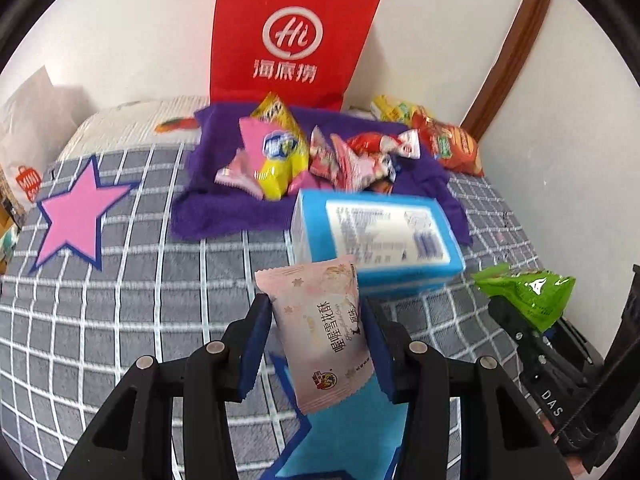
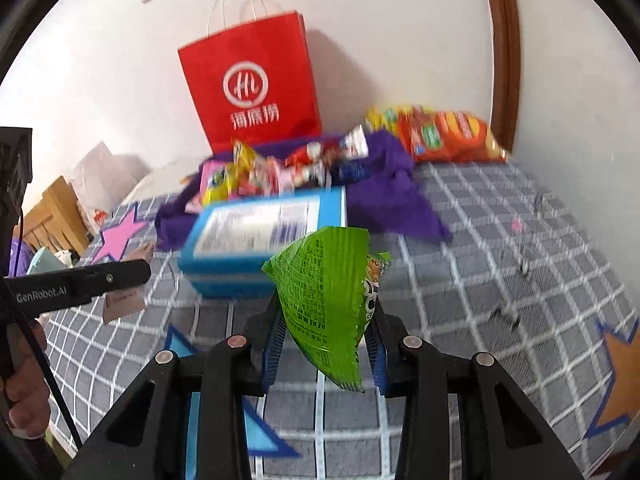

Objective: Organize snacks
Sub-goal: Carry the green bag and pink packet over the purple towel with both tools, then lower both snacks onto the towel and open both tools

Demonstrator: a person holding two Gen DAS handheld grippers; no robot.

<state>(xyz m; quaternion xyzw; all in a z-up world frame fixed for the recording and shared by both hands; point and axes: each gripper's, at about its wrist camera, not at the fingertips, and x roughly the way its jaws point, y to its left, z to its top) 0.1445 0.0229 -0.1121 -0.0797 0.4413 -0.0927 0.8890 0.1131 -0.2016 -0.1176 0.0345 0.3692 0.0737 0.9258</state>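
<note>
My left gripper [image 1: 314, 308] is shut on a pale pink snack packet [image 1: 328, 336], which stands upright between the blue pads above the grey checked bed cover [image 1: 120, 320]. In the right wrist view, my right gripper [image 2: 326, 306] is shut on a green snack packet [image 2: 324, 292], also off the cover. That green packet [image 1: 528, 292] shows at the right edge of the left wrist view. A blue and white box [image 1: 376, 236] lies just beyond both grippers. Behind it, a pile of loose snacks [image 1: 280, 152] rests on a purple cloth [image 1: 224, 216].
A red paper bag [image 1: 288, 36] stands against the wall behind the pile. Orange and yellow chip bags [image 2: 440, 132] lie at the back right. A pink star [image 1: 76, 216], a blue star [image 1: 340, 440] and an orange star [image 2: 624, 376] mark the cover. A wooden frame [image 2: 52, 216] is at the left.
</note>
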